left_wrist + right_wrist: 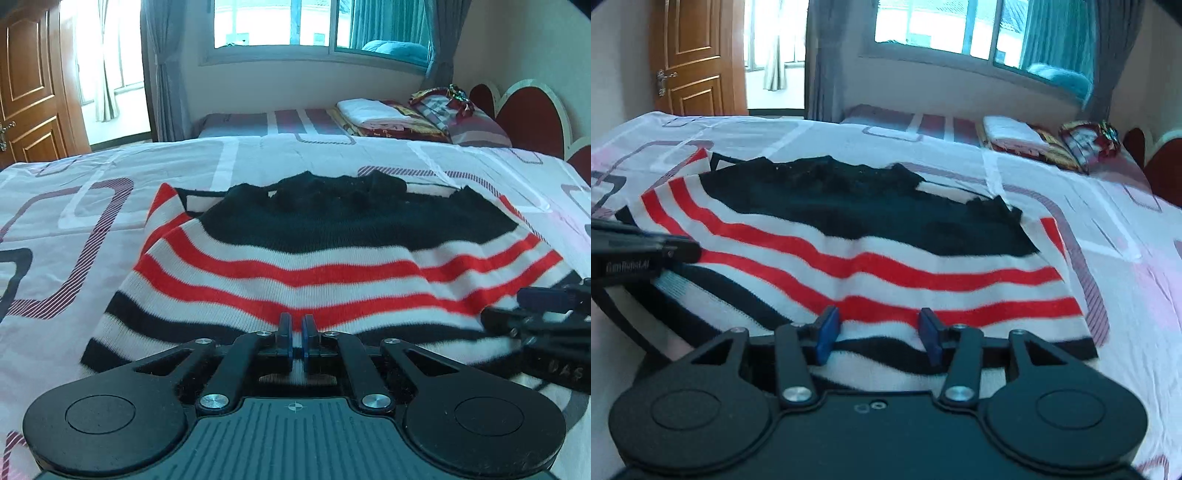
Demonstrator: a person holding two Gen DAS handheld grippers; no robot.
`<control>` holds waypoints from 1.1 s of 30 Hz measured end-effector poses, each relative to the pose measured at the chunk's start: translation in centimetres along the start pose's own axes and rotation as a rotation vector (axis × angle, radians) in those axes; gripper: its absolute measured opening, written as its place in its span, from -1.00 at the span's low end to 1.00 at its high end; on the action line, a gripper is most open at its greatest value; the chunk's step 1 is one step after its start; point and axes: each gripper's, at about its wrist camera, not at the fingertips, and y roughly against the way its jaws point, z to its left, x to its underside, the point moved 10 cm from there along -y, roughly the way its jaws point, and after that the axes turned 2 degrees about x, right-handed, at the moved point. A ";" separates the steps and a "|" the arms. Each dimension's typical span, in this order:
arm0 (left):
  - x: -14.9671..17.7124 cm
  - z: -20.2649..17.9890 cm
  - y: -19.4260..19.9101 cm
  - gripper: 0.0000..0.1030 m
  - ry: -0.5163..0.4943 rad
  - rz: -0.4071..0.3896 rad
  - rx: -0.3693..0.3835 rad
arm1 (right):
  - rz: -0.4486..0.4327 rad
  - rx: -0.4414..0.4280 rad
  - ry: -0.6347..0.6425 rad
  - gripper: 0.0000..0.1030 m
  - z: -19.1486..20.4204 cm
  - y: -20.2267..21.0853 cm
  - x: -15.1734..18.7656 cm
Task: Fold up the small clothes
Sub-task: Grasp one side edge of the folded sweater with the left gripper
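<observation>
A bedroom in daylight. A wide bed (258,162) fills the foreground, covered by a pale pink and white sheet (1071,206) printed with rounded grey and maroon rectangles. At its far end lie a stack of folded blankets (373,114) and a striped pillow (476,127), beside a dark red headboard (524,110) with scalloped, white-edged lobes. The back wall (303,85) is pale and holds a sliding window (280,22), brightly lit from outside, flanked by grey curtains (166,74). On the left stands a panelled brown wooden door (694,62) with a metal handle (663,83), next to a bright opening hung with a light curtain (105,74)
</observation>
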 end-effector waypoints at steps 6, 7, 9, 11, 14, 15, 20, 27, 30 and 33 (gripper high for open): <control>1.2 0.3 1.1 -0.89 -0.008 -0.020 0.012 | 0.012 0.036 0.058 -0.09 0.7 1.0 1.5; 1.3 0.7 1.3 -0.89 0.011 -0.025 0.015 | 0.019 0.036 0.057 -0.09 0.8 1.1 1.5; 1.5 1.3 1.7 -0.89 0.031 -0.022 0.017 | 0.035 0.029 0.047 -0.08 0.7 1.3 1.7; 1.8 1.7 2.0 -0.89 0.030 -0.022 0.017 | 0.058 0.032 0.057 -0.08 0.6 1.3 2.4; 2.1 2.8 2.5 -0.89 0.072 -0.025 0.019 | 0.063 0.041 0.068 -0.08 0.6 1.6 2.8; 2.0 3.2 2.7 -0.89 0.095 -0.033 0.018 | 0.062 0.039 0.054 -0.09 0.5 1.8 2.9; 1.1 5.5 3.3 -0.89 0.118 -0.096 -0.059 | -0.006 0.014 0.005 -0.08 0.7 3.2 1.2; 2.6 7.6 1.5 -0.89 0.156 -0.038 -0.073 | -0.006 -0.009 -0.043 -0.07 1.8 1.2 -0.6; 2.4 7.6 1.8 -0.89 0.200 -0.019 -0.058 | 0.011 0.000 -0.021 -0.05 2.4 0.2 0.0; 2.7 7.7 2.7 -0.88 0.262 0.010 -0.021 | 0.029 0.020 0.017 -0.04 2.7 0.0 0.1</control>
